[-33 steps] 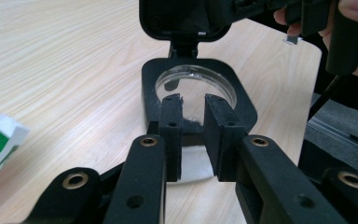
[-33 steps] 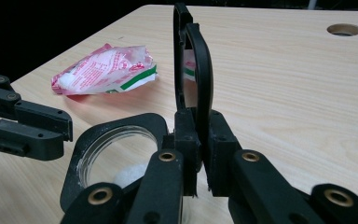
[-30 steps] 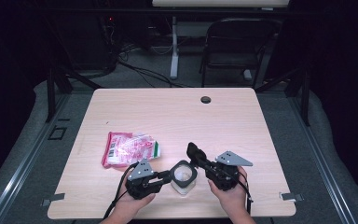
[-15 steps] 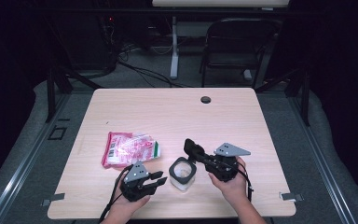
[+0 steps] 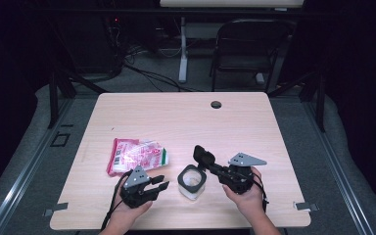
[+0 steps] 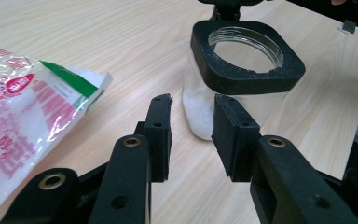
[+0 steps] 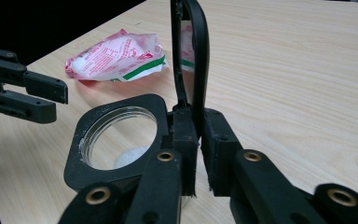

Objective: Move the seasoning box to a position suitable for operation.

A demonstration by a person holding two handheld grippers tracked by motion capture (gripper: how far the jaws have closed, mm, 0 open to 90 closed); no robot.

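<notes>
A clear square jar (image 5: pixel 191 182) with a black rim (image 6: pixel 248 80) stands near the table's front edge, a little white powder in its bottom. Its hinged lid (image 7: pixel 198 51) stands upright, and my right gripper (image 5: pixel 211 168) is shut on the lid's base beside the hinge (image 7: pixel 199 122). My left gripper (image 5: pixel 161 182) is just left of the jar and apart from it. Its jaws have just been opening, with nothing between its pads (image 6: pixel 192 103). A red and white plastic bag (image 5: pixel 137 155) lies flat to the left.
The wooden table (image 5: pixel 176 122) has a round cable hole (image 5: pixel 216 104) at its far side. A black folding chair (image 5: pixel 248 46) and cables stand on the floor beyond the table. The bag (image 6: pixel 25 119) lies close beside the left gripper.
The left gripper has drawn back leftward from the jar and its jaws stand wider. The right gripper still pinches the raised lid and has barely shifted.
</notes>
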